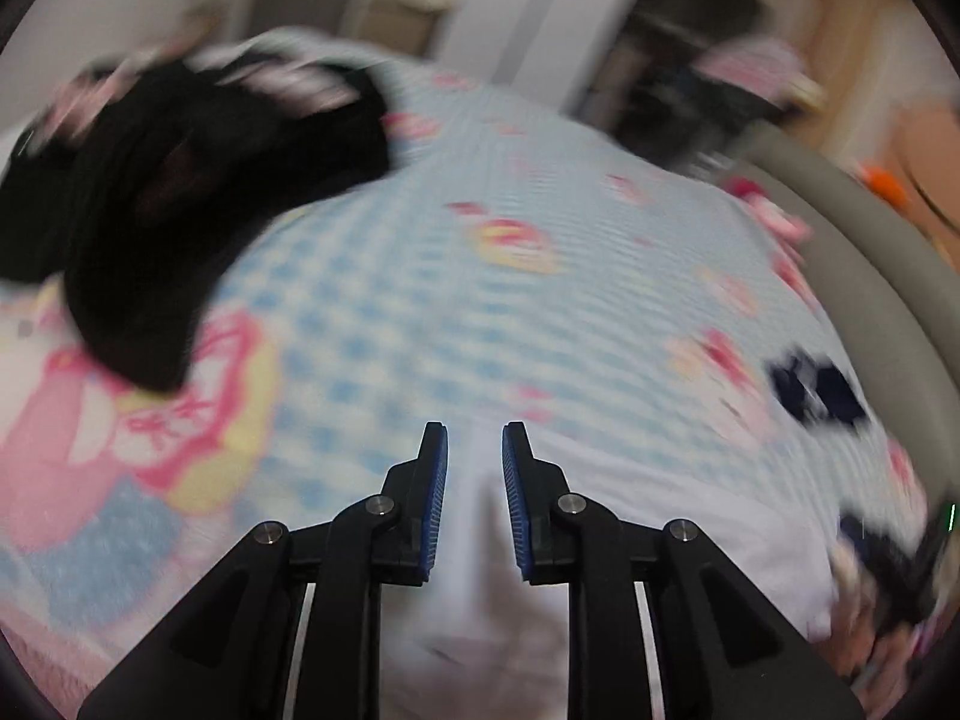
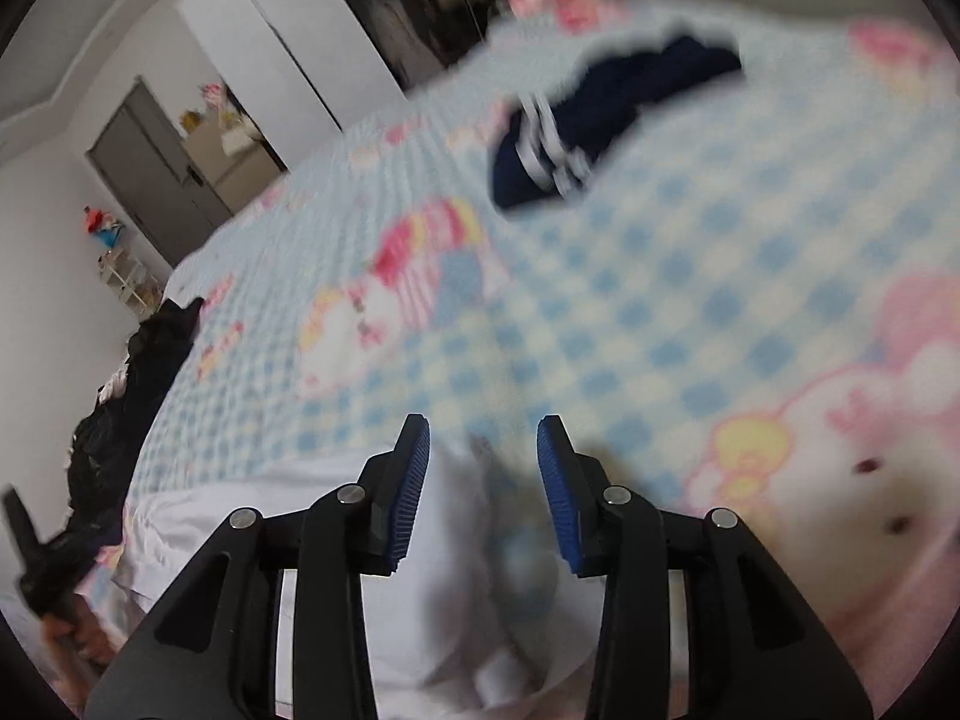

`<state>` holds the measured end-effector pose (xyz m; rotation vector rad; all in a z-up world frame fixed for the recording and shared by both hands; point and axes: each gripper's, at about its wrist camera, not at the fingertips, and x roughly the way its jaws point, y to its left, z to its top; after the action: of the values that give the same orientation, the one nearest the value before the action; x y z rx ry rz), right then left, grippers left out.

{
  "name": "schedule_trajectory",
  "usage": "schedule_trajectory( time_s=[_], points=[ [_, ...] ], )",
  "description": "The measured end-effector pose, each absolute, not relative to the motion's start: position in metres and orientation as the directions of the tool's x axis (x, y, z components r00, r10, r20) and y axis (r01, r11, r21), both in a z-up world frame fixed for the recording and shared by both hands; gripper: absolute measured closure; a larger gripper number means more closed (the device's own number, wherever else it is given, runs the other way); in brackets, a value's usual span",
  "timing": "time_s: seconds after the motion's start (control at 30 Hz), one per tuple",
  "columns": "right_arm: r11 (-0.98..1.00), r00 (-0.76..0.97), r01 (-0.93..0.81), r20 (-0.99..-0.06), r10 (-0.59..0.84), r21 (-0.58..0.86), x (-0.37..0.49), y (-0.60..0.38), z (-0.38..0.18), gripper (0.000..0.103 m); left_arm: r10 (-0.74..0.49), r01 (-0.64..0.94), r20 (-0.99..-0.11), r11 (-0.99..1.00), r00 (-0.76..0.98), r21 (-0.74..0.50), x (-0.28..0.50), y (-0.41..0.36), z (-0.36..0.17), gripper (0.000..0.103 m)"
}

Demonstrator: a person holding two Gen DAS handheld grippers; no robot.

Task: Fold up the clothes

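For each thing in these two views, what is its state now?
Left hand-held gripper: open, over white cloth.
Right hand-held gripper: open, over white cloth.
White garment: lying on the bed, unheld.
Navy garment: crumpled, unfolded.
Black garment: heaped, unfolded.

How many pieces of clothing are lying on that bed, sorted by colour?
White garment: 1, under both grippers
Black clothing: 1 pile; separate pieces cannot be told
Navy garment with white stripes: 1
Total: 3 lots
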<state>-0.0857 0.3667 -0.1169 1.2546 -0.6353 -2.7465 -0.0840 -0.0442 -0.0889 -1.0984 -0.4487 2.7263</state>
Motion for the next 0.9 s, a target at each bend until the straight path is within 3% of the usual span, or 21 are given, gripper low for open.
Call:
schedule_trajectory(
  time_s=[0.17, 0.33, 0.53, 0.67, 0.83, 0.9],
  points=[
    [-0.949, -0.644, -0.019, -0.729, -0.229, 0.315, -0.073, 0.325, -0.115, 0.057, 0.344, -0.213, -0.689, -0.938, -0.638, -0.272, -0.071, 0.018, -0.098, 0.069],
    [-0.967, -0.62, 0.083, -0.748, -0.238, 0.239, -0.06, 0.283, -0.113, 0.057, 0.243, -0.202, -0.774, -0.968, -0.585, -0.152, -0.066, 0.036, -0.124, 0.067],
    [-0.985, -0.635, 0.151, -0.755, -0.165, 0.088, -0.038, 0.264, -0.113, 0.057, 0.229, -0.153, -0.795, -0.973, -0.561, -0.173, -0.051, 0.016, -0.129, 0.068],
    [-0.979, -0.65, 0.147, -0.733, -0.201, 0.138, -0.032, 0.272, -0.108, 0.057, 0.228, -0.181, -0.769, -0.972, -0.597, -0.148, -0.044, 0.022, -0.125, 0.069],
    [-0.948, -0.632, 0.19, -0.707, -0.318, 0.256, -0.028, 0.268, -0.099, 0.056, 0.327, -0.211, -0.735, -0.945, -0.594, -0.249, -0.036, 0.036, -0.112, 0.069],
    [-0.934, -0.612, 0.202, -0.706, -0.355, 0.294, -0.027, 0.264, -0.101, 0.056, 0.322, -0.225, -0.736, -0.946, -0.596, -0.231, -0.031, 0.048, -0.112, 0.069]
  ],
)
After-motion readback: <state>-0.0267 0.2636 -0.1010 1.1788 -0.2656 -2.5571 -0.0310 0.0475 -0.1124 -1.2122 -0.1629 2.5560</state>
